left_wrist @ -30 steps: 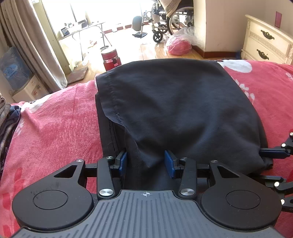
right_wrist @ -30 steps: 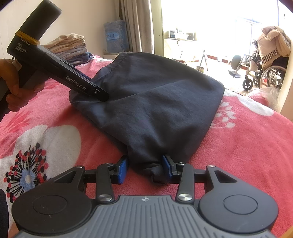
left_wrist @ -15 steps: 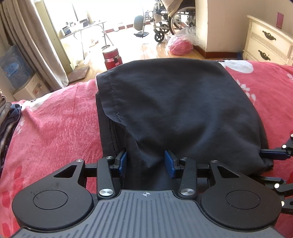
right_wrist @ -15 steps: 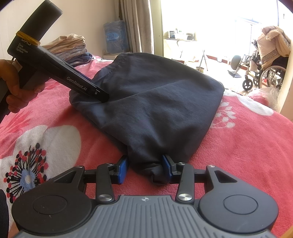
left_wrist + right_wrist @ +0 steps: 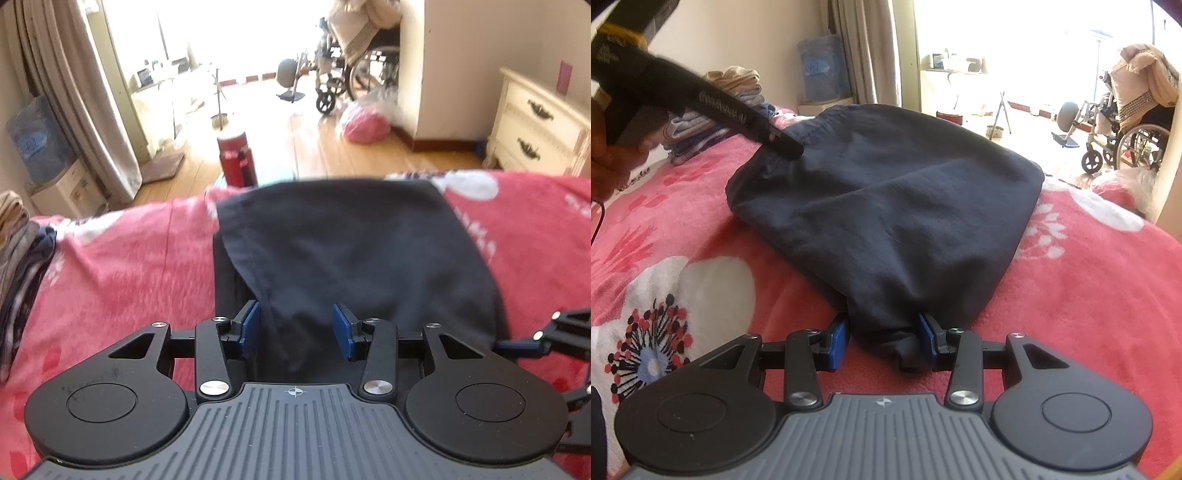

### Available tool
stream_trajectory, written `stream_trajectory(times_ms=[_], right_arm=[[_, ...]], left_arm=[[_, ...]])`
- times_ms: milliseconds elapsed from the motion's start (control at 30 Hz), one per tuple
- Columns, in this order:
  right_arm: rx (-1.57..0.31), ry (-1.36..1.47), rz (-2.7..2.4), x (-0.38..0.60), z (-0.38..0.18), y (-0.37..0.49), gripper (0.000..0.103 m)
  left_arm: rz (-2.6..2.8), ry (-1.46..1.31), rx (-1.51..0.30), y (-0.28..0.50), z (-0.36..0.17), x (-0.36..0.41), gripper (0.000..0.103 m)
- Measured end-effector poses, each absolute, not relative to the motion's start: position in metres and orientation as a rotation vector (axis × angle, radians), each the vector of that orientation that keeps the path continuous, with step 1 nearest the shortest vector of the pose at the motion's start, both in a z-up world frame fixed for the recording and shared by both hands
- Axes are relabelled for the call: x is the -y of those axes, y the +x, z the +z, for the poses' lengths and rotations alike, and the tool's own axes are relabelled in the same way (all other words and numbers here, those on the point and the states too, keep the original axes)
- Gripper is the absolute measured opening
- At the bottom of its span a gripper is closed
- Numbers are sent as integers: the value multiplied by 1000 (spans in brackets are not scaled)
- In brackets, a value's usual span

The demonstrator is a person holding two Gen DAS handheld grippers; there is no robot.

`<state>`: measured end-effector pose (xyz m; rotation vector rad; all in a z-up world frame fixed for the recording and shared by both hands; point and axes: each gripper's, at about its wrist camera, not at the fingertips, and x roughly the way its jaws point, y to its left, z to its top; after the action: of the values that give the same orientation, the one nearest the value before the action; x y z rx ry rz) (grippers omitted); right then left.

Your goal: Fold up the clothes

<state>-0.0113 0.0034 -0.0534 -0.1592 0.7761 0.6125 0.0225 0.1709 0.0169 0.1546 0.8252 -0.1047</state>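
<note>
The right gripper (image 5: 882, 338) points down and forward at the near corner of the dark garment (image 5: 894, 206). Its blue pads stand on both sides of a bunched end of the cloth, and the right pad (image 5: 926, 338) touches it; whether the jaws really press on the cloth I cannot tell. The left gripper (image 5: 295, 326) also tilts downward, over the other near edge of the garment. Its blue pads (image 5: 251, 326) stand apart with dark cloth between them, but I cannot tell if they pinch it. In the right wrist view the left gripper is a blurred black bar coming from the upper left, held by a hand (image 5: 613, 162), and its tip meets the garment's far left edge.

The garment lies folded on a red blanket (image 5: 1089, 280) with white flowers, which covers the bed. A pile of folded clothes (image 5: 713, 114) sits at the blanket's far left. Beyond the bed are a wooden floor (image 5: 295, 147), a red flask (image 5: 236, 158), a beige curtain (image 5: 92, 110), a blue water bottle (image 5: 33, 140), a cream dresser (image 5: 535, 125) and a wheelchair (image 5: 1123, 136) in bright window light.

White lettering on the left gripper's body is too blurred to read.
</note>
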Motion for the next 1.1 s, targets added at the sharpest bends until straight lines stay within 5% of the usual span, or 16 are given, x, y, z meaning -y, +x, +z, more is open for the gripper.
stream_trajectory(times_ms=[467, 767, 967, 1100], right_arm=[[-649, -84, 627, 33, 22, 30, 43], [-664, -35, 564, 0, 5, 129, 38], [-787, -41, 517, -6, -28, 149, 36], [-702, 0, 550, 1, -7, 146, 36]], left_arm=[[-100, 139, -889, 55, 12, -143, 50], [-28, 86, -1028, 82, -11, -140, 52], [-3, 114, -1051, 86, -15, -137, 57], [19, 118, -1042, 87, -13, -138, 58]])
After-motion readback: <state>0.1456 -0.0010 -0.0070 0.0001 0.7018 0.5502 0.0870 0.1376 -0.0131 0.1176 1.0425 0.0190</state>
